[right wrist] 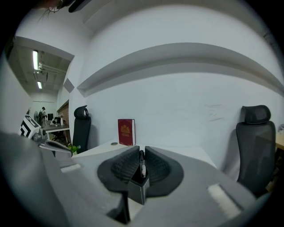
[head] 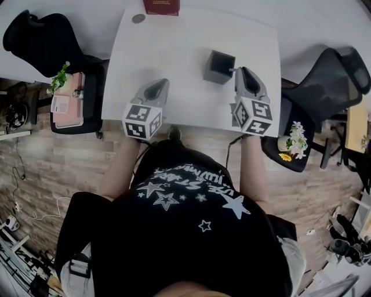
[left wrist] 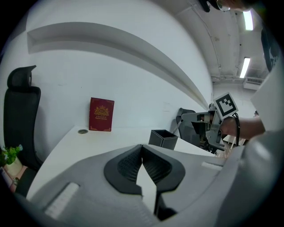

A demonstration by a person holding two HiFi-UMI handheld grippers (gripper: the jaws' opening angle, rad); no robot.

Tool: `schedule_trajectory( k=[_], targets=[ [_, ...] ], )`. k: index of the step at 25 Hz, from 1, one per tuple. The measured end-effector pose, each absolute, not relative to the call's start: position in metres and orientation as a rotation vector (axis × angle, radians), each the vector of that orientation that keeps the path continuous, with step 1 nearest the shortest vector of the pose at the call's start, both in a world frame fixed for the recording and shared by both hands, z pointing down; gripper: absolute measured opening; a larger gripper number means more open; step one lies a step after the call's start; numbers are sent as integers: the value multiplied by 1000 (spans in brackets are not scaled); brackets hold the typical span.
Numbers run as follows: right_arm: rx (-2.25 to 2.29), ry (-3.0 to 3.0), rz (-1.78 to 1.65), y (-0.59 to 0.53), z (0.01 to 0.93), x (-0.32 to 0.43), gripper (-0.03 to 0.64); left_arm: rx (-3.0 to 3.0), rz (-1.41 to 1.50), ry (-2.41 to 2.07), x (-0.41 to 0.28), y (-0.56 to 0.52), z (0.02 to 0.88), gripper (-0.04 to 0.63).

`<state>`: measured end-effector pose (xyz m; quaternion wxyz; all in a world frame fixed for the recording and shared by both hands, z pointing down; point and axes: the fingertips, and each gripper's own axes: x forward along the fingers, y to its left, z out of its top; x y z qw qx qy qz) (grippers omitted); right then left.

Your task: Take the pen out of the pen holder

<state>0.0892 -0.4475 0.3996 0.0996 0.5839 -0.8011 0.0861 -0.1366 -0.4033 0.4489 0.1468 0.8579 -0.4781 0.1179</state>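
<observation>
- Right gripper (right wrist: 142, 151): nearly closed, pinches upright pen (right wrist: 142, 166) between 2 pads; lower end of pen sits inside black pen holder (right wrist: 136, 190)
- Left gripper (left wrist: 142, 148): closed, empty; hovers over white table (head: 174, 52), left of pen holder

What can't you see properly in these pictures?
Lower end of the pen: right gripper view, hidden inside the pen holder.
The red book: head view, cut by the top edge; its gold print too small in both gripper views.
The round thing on the table: too small to name.
</observation>
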Motion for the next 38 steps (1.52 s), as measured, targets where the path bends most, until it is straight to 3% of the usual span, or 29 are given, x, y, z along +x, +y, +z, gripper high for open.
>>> schedule_trajectory(
  k=[12,38],
  targets=[
    [1738,-2496,159,-397,349,101,40,2462,316,-1457,-123,-344,432,11],
    [1571,-2519,351,-186,424,171,40,2379,403,-1543,-51,-124,453,11]
  ],
)
